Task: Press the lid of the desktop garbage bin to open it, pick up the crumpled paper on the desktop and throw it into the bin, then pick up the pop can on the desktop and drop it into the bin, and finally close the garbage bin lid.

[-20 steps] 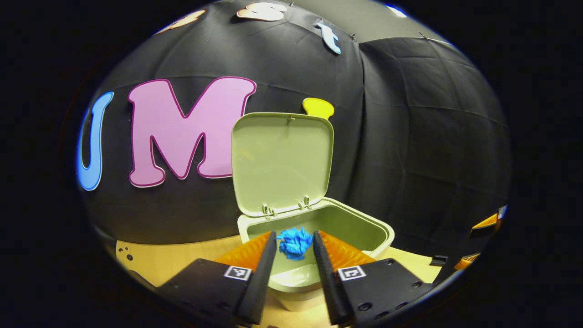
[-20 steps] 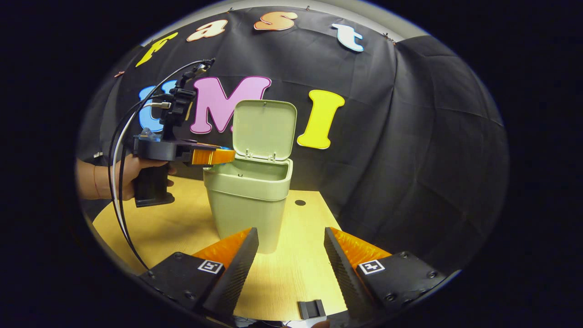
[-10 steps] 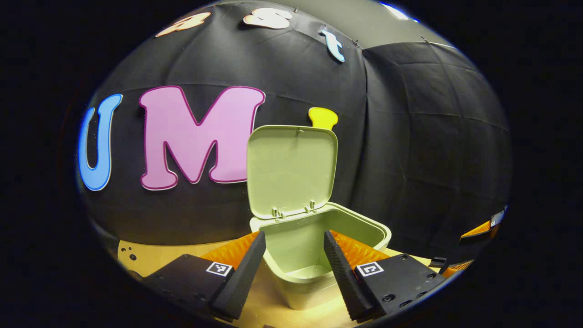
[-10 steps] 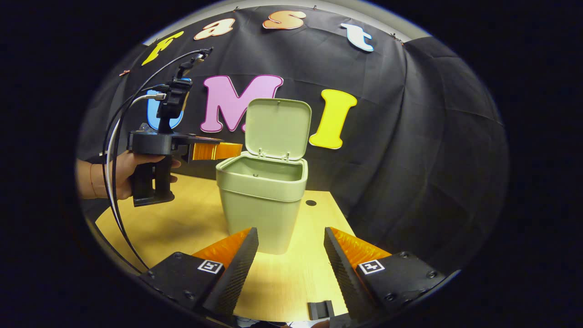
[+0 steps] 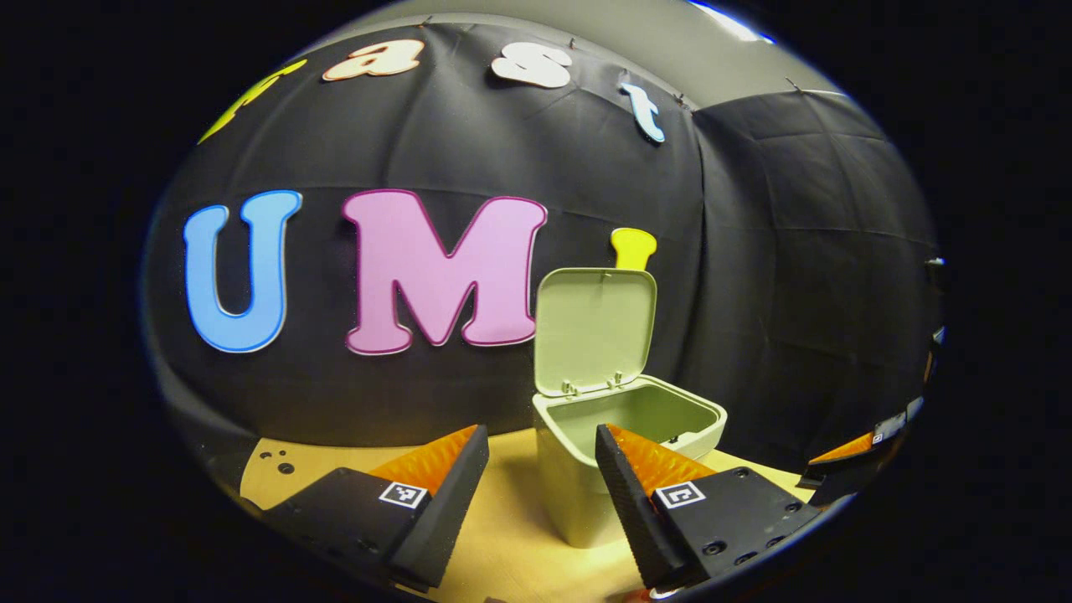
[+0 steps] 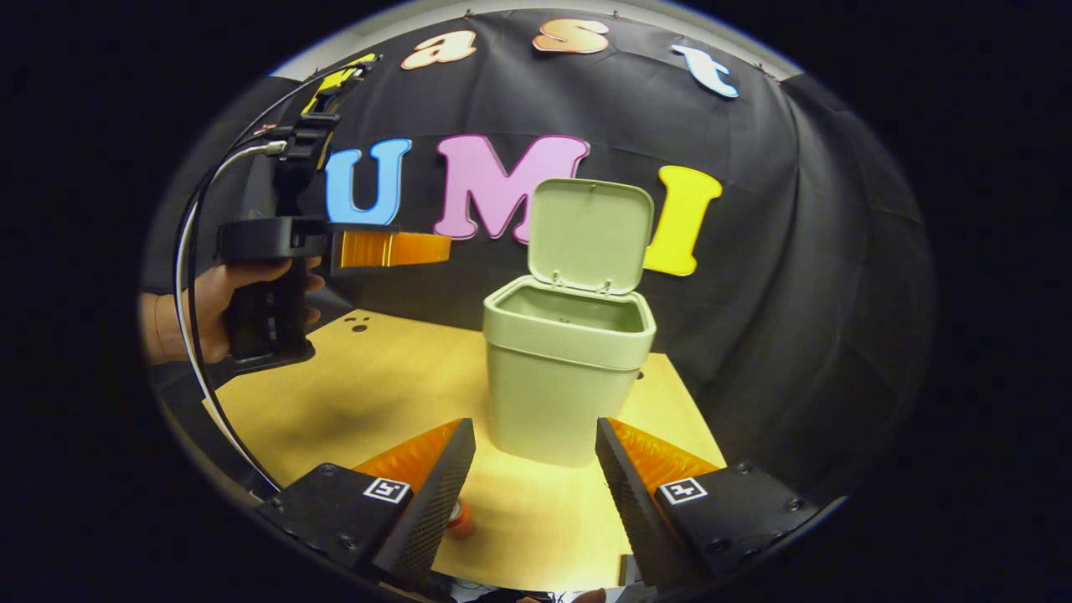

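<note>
Right gripper view: small orange-red object (image 6: 460, 520) beside its own fingers, possibly the pop can, left gripper (image 6: 435, 249) held level in a hand (image 6: 209, 306), left of the open bin (image 6: 565, 377) on the tabletop (image 6: 385, 385), both grippers' fingers spread, empty, right gripper (image 6: 534, 469) low before the bin.

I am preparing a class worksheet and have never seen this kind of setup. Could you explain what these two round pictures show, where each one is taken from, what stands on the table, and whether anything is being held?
There is no robot here: a person holds a two-finger tool in each hand, and a camera rides on each tool. The left gripper view looks along the left gripper, whose fingers are apart with nothing between them. The right gripper view looks along the right gripper, also open and holding nothing; further off it shows the left gripper and the hand holding it. On the wooden table stands a green bin with its lid raised. A small orange-red object peeks out beside the right gripper's finger; what it is cannot be told.
</note>
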The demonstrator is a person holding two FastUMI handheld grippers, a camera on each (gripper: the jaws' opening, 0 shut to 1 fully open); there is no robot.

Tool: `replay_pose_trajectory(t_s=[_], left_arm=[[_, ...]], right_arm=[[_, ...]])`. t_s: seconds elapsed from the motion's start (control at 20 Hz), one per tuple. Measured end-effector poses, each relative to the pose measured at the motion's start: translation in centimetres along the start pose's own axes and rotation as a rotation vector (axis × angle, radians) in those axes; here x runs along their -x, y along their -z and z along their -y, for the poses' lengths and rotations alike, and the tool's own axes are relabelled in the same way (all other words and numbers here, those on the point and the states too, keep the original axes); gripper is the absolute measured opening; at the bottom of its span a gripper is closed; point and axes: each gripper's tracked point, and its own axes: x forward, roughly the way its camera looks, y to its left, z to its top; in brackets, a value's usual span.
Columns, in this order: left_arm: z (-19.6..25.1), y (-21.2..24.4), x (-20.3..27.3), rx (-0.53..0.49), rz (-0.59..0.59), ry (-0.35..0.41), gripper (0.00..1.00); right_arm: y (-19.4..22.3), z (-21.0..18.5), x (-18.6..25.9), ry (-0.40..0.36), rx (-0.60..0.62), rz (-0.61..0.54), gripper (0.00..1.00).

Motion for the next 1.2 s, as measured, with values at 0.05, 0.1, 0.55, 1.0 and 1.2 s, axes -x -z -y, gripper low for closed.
replay_pose_trajectory(t_s=[0.05, 0.1, 0.55, 1.0, 1.2], left_arm=[[-0.7, 0.2, 1.0, 0.0, -0.002, -0.017, 0.84], [-1.5, 0.5, 2.1, -0.001, -0.004, -0.033, 0.84], [-7.9, 3.4, 10.2, 0.022, -0.045, -0.166, 0.84], [-12.7, 6.3, 15.0, 0.066, -0.087, -0.253, 0.84], [-13.8, 7.1, 15.6, 0.091, -0.095, -0.277, 0.84]], right_arm=[[0.4, -1.0, -0.1, -0.024, 0.005, -0.011, 0.92], [0.8, -1.9, -0.3, -0.049, 0.009, -0.022, 0.92], [6.7, -6.9, -2.1, -0.153, 0.068, -0.149, 0.92], [13.2, -8.7, -3.9, -0.164, 0.092, -0.307, 0.92], [14.9, -9.2, -4.5, -0.168, 0.11, -0.351, 0.92]])
